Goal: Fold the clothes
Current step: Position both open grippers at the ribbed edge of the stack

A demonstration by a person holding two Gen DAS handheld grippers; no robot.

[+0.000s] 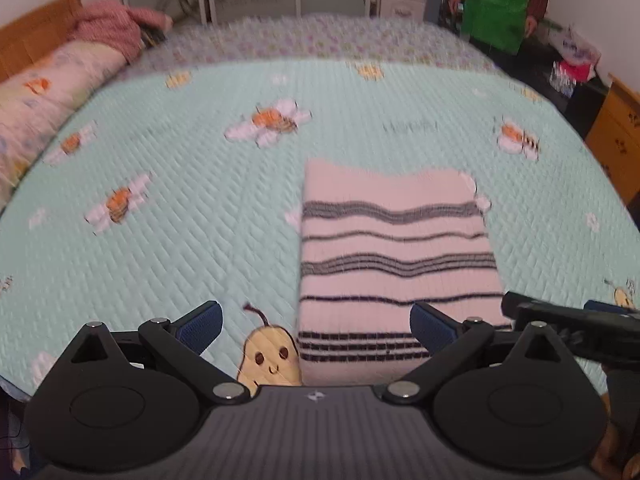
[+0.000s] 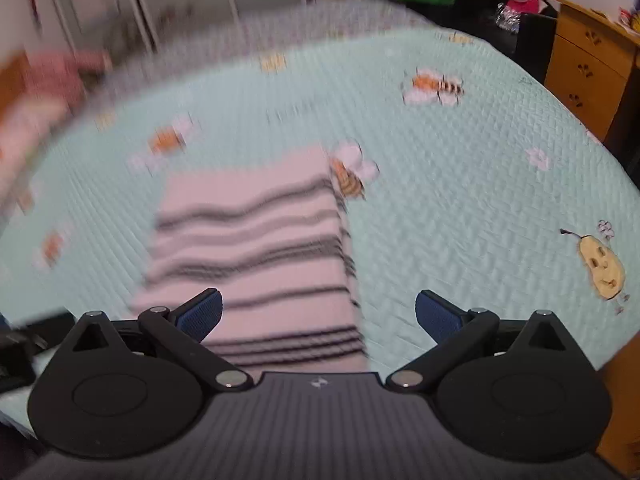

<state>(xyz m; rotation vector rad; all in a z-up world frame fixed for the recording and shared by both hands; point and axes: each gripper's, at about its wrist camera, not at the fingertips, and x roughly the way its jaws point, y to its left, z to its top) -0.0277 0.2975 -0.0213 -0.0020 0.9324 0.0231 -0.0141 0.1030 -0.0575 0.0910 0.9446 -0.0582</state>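
Folded striped garment [image 1: 394,256] flat on bee-print quilt [image 1: 192,184], grippers apart.

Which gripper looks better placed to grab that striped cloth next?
Probably the right gripper: the folded striped cloth lies between its open fingers. The left gripper, also open, sits over its left edge.

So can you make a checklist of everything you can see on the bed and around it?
Surface: mint quilt with bee and pear pictures, covering the bed.
Job's things: striped cloth, folded into a neat rectangle, lying flat.
Clutter: pink clothes and a rolled blanket at the bed's left edge.
Grippers: left gripper open, empty; right gripper open, empty.
Cables: nothing seen.
Surroundings: wooden drawers, a person in a green apron.
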